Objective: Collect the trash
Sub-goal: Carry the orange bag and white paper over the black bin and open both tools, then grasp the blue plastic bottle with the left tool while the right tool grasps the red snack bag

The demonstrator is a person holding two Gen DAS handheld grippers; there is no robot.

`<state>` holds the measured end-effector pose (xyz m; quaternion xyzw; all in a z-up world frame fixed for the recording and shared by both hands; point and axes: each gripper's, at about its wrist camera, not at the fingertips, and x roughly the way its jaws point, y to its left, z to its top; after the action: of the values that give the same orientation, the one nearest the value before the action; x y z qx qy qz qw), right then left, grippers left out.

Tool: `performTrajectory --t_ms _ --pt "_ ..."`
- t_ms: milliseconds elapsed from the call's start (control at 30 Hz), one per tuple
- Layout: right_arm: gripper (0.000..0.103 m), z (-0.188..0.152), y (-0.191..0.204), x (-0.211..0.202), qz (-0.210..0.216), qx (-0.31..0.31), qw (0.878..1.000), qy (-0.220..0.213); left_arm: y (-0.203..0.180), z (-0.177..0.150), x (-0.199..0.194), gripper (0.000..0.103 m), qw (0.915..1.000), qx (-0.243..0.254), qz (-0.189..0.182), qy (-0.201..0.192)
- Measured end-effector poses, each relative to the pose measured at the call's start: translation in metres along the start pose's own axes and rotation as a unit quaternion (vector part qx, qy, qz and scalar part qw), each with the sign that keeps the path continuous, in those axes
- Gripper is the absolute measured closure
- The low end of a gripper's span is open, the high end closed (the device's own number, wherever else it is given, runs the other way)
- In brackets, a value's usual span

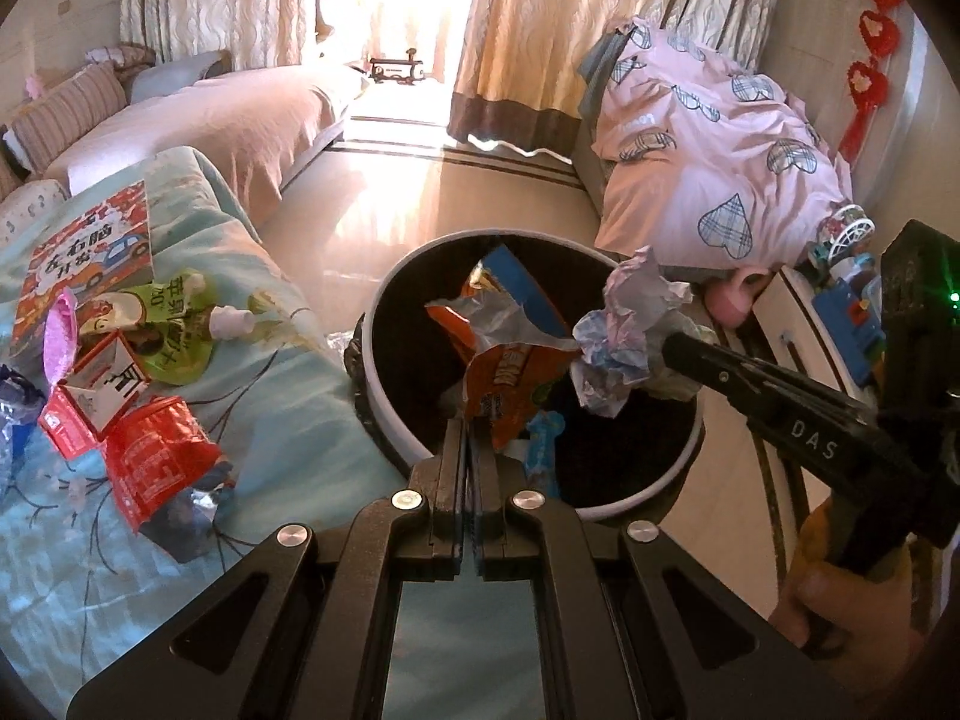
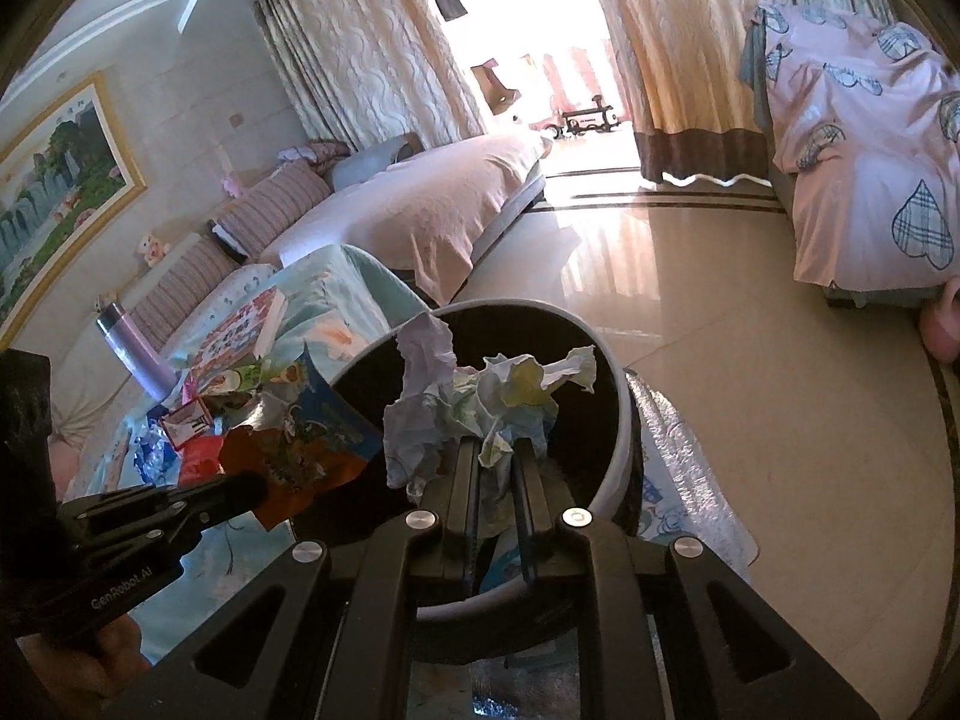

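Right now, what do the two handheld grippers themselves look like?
Both are matte black, with flat parallel fingers on angular linkage arms studded with round silver bolts. The right gripper carries white "DAS" lettering and a green light on its body. The left gripper reads "GenRobot.AI" in white. No cables or sleeves show.

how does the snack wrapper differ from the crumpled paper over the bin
The snack wrapper is glossy orange and blue with a silver inside; the crumpled paper is matte, pale white and lilac. The wrapper hangs as a torn sheet, the paper is balled up. The left gripper pinches the wrapper, the right gripper the paper. Both are over the bin.
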<state>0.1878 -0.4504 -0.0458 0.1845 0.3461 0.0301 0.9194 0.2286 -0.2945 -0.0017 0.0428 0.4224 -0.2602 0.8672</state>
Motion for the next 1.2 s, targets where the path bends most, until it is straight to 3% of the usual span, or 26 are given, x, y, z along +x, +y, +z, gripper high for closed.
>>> performTrajectory --t_ms 33,167,333,433,567,700,1200 --pt "0.087 0.002 0.0 0.001 0.0 0.001 1.0 0.002 0.0 0.0 0.0 0.094 1.0 0.0 -0.001 0.002" --pt "0.054 0.006 -0.001 -0.002 0.01 0.009 1.0 -0.002 0.003 -0.004 -0.009 0.06 0.9999 -0.007 0.005 -0.009" --pt "0.034 0.003 0.001 -0.008 0.018 0.015 1.0 -0.01 0.014 -0.016 -0.018 0.055 0.9997 -0.023 0.005 -0.01" --pt "0.029 0.0 0.007 -0.012 0.025 0.018 0.999 -0.01 0.025 -0.028 -0.028 0.047 0.9992 -0.036 0.007 -0.014" --pt "0.015 -0.008 0.02 -0.02 0.035 0.02 0.999 -0.019 0.043 -0.049 -0.043 0.036 0.9981 -0.057 0.015 -0.02" --pt "0.013 -0.021 0.039 -0.024 0.048 0.019 0.998 -0.021 0.064 -0.068 -0.059 0.029 0.9961 -0.081 0.029 -0.023" --pt "0.012 -0.056 0.117 -0.009 0.088 -0.042 0.995 0.019 0.154 -0.125 -0.1 0.029 0.984 -0.158 0.079 -0.025"
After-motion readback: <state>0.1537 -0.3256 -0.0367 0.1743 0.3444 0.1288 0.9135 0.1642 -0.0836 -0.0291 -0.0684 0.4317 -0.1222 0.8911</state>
